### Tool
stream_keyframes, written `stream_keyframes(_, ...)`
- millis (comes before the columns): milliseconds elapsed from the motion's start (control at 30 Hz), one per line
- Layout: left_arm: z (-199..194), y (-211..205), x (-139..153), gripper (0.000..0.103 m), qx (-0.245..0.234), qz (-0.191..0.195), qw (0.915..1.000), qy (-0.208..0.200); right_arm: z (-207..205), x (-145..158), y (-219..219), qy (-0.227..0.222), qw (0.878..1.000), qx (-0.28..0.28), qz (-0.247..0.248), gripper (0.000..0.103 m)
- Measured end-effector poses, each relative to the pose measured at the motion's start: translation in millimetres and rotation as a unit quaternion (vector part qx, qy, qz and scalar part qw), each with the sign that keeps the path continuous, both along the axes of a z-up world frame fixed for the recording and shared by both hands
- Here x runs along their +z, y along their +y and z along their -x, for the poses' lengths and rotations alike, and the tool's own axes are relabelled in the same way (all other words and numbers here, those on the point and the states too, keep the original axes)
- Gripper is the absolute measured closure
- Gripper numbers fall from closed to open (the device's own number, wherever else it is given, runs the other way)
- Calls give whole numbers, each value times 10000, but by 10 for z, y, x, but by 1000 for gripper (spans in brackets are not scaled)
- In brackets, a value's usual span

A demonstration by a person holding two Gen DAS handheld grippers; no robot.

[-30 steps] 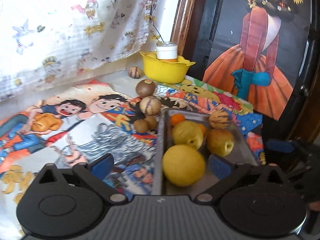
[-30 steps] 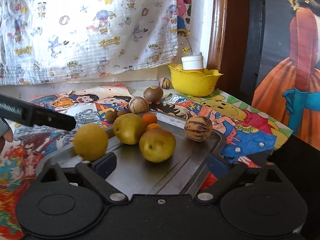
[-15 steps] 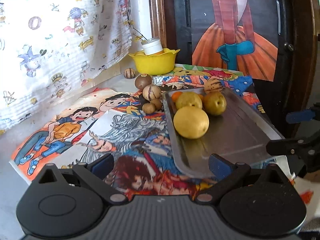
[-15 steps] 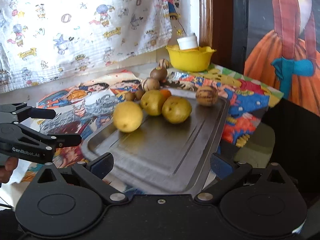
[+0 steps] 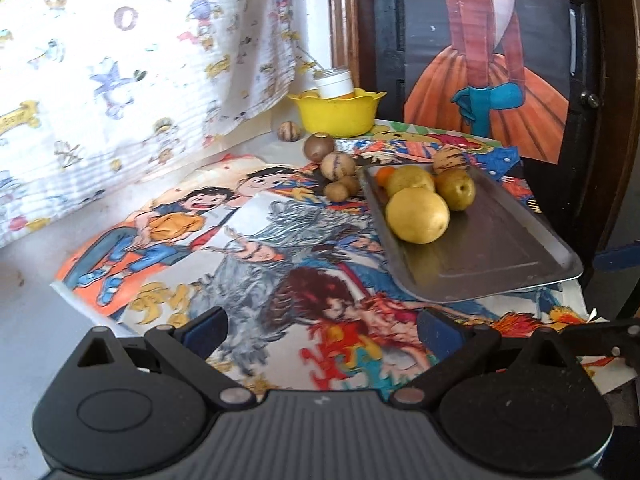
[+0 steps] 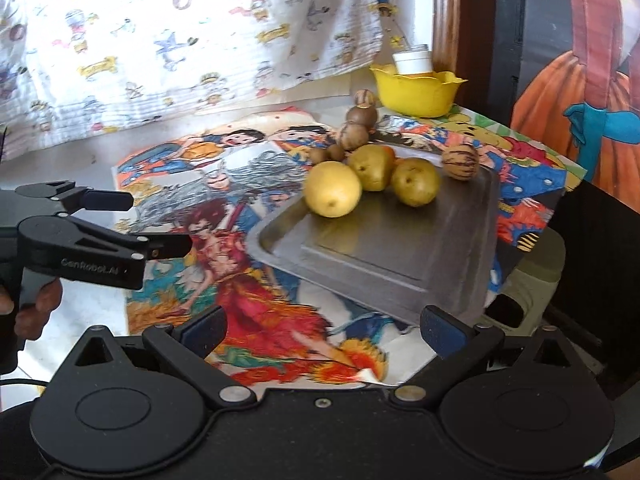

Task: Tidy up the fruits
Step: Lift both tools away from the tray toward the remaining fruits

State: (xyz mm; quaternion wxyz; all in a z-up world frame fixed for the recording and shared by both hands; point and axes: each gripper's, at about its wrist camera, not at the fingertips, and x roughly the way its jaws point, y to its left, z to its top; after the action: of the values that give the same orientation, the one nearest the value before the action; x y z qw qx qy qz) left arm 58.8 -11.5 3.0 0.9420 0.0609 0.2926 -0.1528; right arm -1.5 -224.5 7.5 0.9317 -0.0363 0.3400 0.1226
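Both grippers empty, jaws spread wide, held back at the near edge of the tabletop. Left gripper [image 5: 320, 328] over the cartoon-print cloth [image 5: 248, 264]; right gripper [image 6: 322, 330] nearer the tray's near corner. From the right wrist view the left gripper shows at far left, a hand wrapped round its handle.

Fruit layout: metal tray [image 6: 400, 252] on the right side of the cloth, its near half bare. On its far end a big yellow fruit [image 6: 332, 188], two greenish-yellow pears [image 6: 414, 182] touching behind it, a small orange fruit [image 5: 385, 175] tucked at the back, and a striped melon-like fruit [image 6: 460, 161] at the far right rim. Off the tray, just left of its far corner, a cluster of brown fruits [image 5: 338, 166]; one more striped one [image 5: 289, 131] beside the yellow bowl [image 5: 338, 116] at the far end.

Judgement: next step is fetching the loose brown fruits into the tray. The two smallest look like kiwis, though too small to be sure.

How to do it well:
- Left gripper is the closer line; come in over the cloth, not across the tray.
- Take the outermost fruit first; they touch, and a nudge will roll them.
- Close across the widest part, gently.
- Set down in the tray's bare near half, low, clear of the yellow fruit.
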Motion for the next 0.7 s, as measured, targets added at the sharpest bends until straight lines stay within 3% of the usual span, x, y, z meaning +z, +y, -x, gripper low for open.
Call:
stream_keyframes(333, -222, 281, 34, 0, 327, -139, 9993, 60, -184, 69, 245, -175, 9984, 529, 13, 1)
stream_keyframes(700, -626, 416, 8, 0, 409, -147, 9990, 123, -626, 252, 216, -311, 9957, 875, 9, 1)
